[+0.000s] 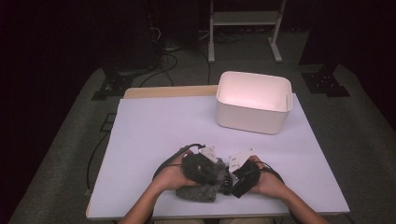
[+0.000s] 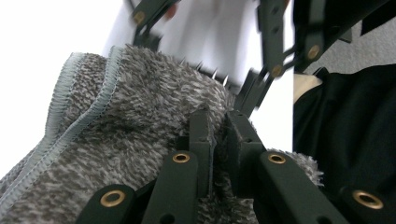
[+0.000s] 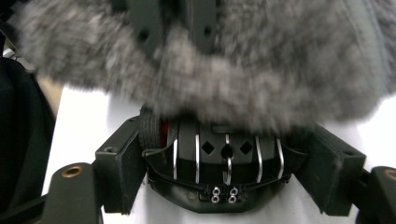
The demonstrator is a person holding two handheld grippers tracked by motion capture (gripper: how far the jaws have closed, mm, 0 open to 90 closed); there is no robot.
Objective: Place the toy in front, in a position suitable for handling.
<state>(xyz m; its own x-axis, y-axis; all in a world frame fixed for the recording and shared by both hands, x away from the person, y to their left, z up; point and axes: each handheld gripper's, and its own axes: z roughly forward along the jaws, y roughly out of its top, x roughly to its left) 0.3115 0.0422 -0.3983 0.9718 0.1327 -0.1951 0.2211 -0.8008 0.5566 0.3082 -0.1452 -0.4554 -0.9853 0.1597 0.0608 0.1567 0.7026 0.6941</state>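
Pale lavender table [image 1: 154, 135] under a dark room, with a white bin [image 1: 252, 101] at about one o'clock from our hands. On the left, our left gripper [image 2: 217, 140] has its jaws pinched nearly together on a fold of the grey fuzzy cloth [image 1: 198, 186], which lies bunched at the near edge, its long axis running nine to three. At three o'clock from it, our right gripper [image 3: 229, 172] holds a black toy car [image 3: 219, 172] between wide-set jaws, just beside the cloth's edge. We judge the cloth's free end lies nearer the left hand.
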